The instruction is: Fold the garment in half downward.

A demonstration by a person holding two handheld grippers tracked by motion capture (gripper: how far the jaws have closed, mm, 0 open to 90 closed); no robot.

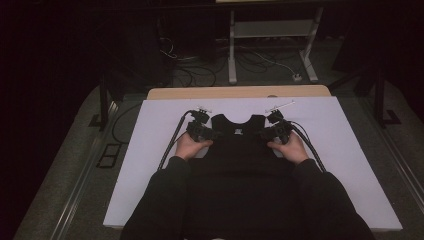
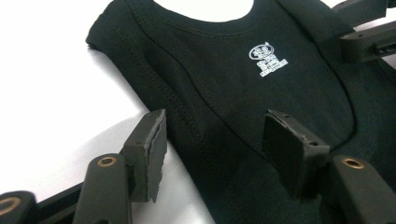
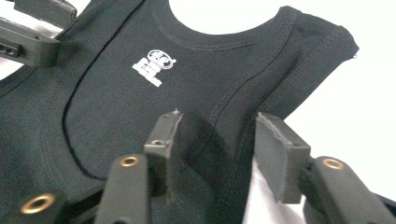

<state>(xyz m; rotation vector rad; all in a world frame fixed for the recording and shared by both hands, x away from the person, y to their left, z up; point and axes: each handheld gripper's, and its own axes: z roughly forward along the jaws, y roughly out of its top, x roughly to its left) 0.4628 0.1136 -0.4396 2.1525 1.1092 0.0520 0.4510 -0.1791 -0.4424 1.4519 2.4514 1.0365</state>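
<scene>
Flat on the white table [image 1: 150, 150], black vest [image 2: 224, 93], left hand-held gripper [image 2: 215, 149] and right hand-held gripper [image 3: 217, 154] partly open astride its armholes.

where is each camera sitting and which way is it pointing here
High view: above the person's side, looking forward and down on the white table; both sleeves and hands enter from below.
Left gripper view: rides the left gripper, facing the black tank top across its armhole edge.
Right gripper view: rides the right gripper, facing the opposite armhole.
Both gripper views share the white neck print.
</scene>
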